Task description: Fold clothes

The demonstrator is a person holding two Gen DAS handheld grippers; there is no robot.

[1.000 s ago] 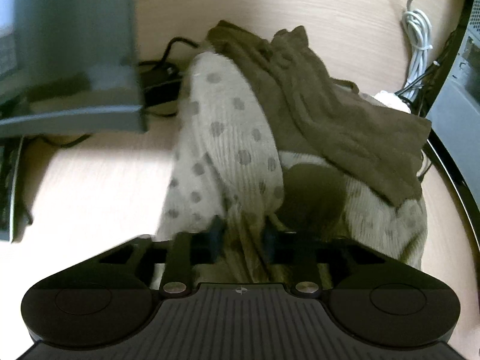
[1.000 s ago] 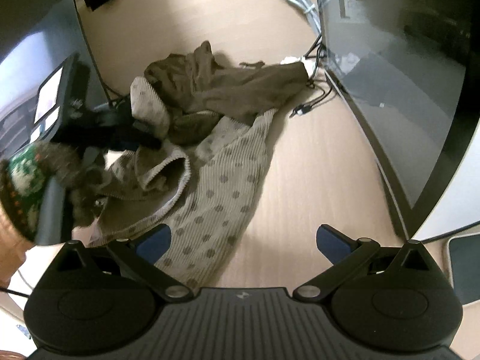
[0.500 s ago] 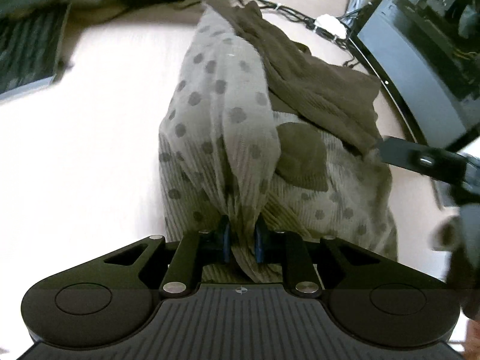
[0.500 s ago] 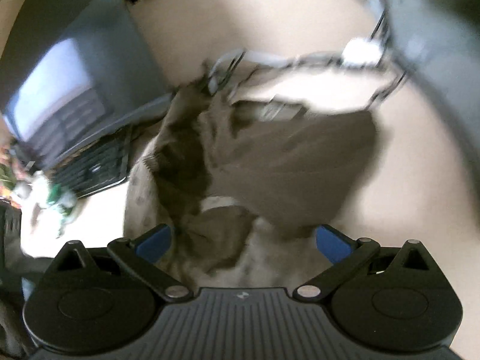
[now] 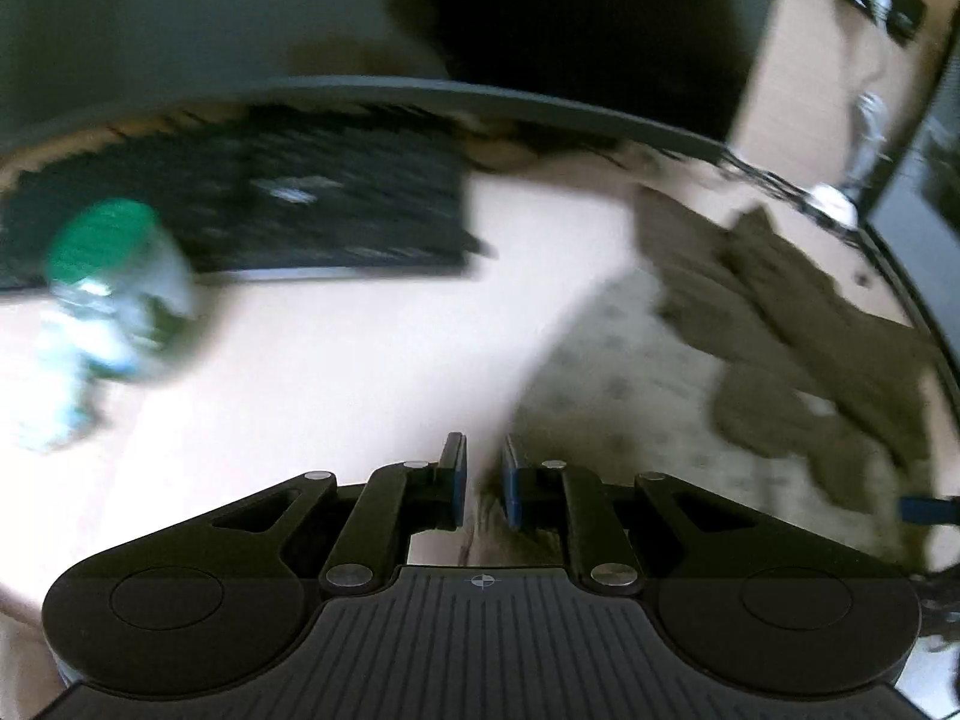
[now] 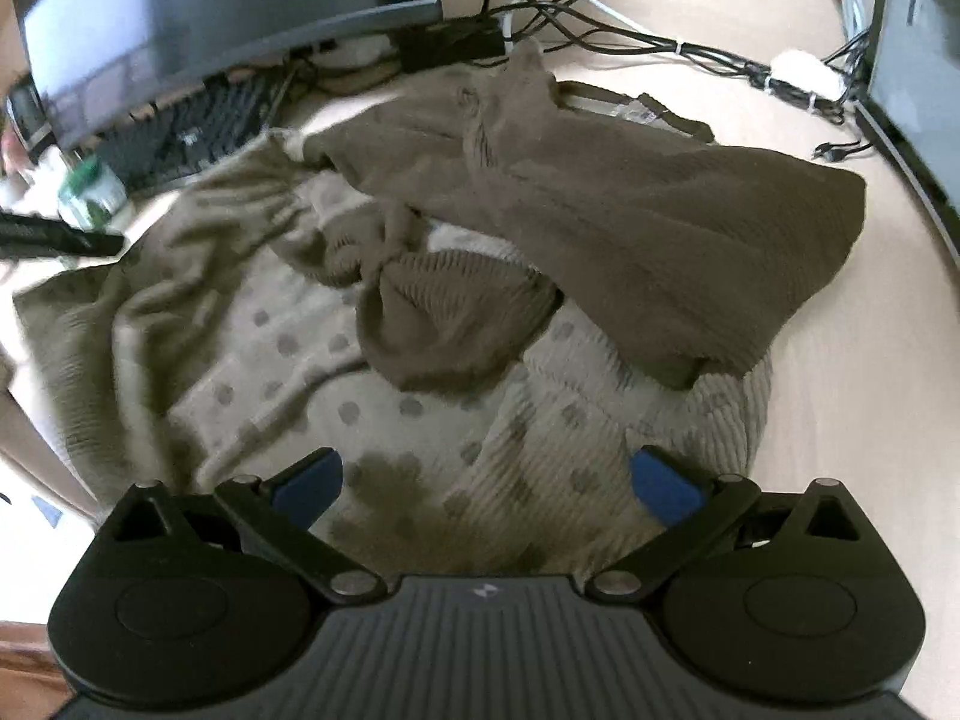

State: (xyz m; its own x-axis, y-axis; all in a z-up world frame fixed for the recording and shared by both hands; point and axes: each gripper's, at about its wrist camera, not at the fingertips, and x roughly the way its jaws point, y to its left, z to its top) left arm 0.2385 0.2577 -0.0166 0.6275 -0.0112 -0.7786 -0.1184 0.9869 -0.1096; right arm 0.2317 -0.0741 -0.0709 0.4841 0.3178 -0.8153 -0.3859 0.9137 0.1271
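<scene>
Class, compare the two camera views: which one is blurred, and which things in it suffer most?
Left wrist view: heavy motion blur smears the green-capped bottle, the keyboard and the dotted garment; only the left gripper stays sharp. Right wrist view: mostly sharp on the brown garment, soft toward the left edge.

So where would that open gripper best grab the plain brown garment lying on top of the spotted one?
Probably at the brown garment's near right corner, coming from the right gripper's own side. That corner lies as a flat flap overhanging the spotted garment with an exposed edge, so one finger could slip underneath. Its bunched, knotted middle would pinch several layers together.
</scene>
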